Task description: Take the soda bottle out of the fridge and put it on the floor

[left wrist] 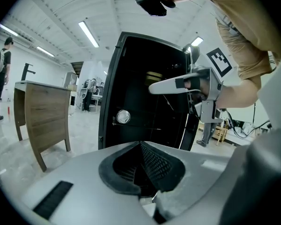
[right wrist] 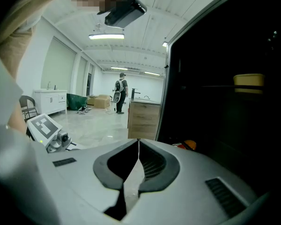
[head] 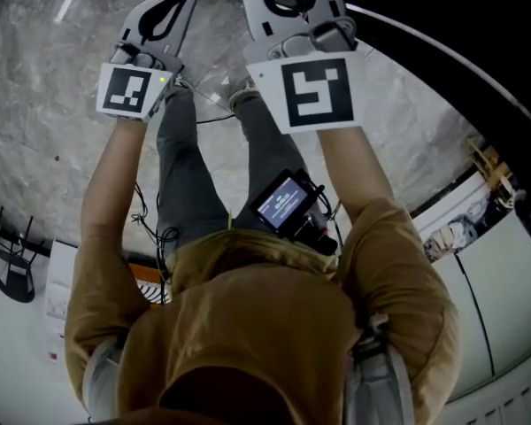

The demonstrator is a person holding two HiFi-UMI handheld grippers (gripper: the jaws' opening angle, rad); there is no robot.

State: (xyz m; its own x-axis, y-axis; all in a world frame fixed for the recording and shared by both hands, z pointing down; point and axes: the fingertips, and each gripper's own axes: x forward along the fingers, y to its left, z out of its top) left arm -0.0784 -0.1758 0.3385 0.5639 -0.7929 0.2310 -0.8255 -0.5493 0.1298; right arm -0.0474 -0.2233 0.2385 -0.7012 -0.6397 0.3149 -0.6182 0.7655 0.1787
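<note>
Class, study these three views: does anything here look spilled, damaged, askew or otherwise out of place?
Nothing stands out. The black fridge stands upright, the wooden cabinet near it stands on its legs, and the left claw and right claw are both shut with nothing between them.

This is looking like a big open test hall or robotics lab rather than a home: long white strip lights (left wrist: pixel 89 33) are running across a high white ceiling (left wrist: pixel 131 8), a polished grey stone-patterned floor (head: pixel 35 78) is stretching wide, and a tall black fridge (left wrist: pixel 150 93) is standing free near a lone brown wooden cabinet (left wrist: pixel 44 111) with a black tap (left wrist: pixel 27 71). A person (right wrist: pixel 119 95) wearing strapped-on gear is standing far off near white cupboards (right wrist: pixel 49 102) and brown cardboard boxes (right wrist: pixel 102 101).
</note>
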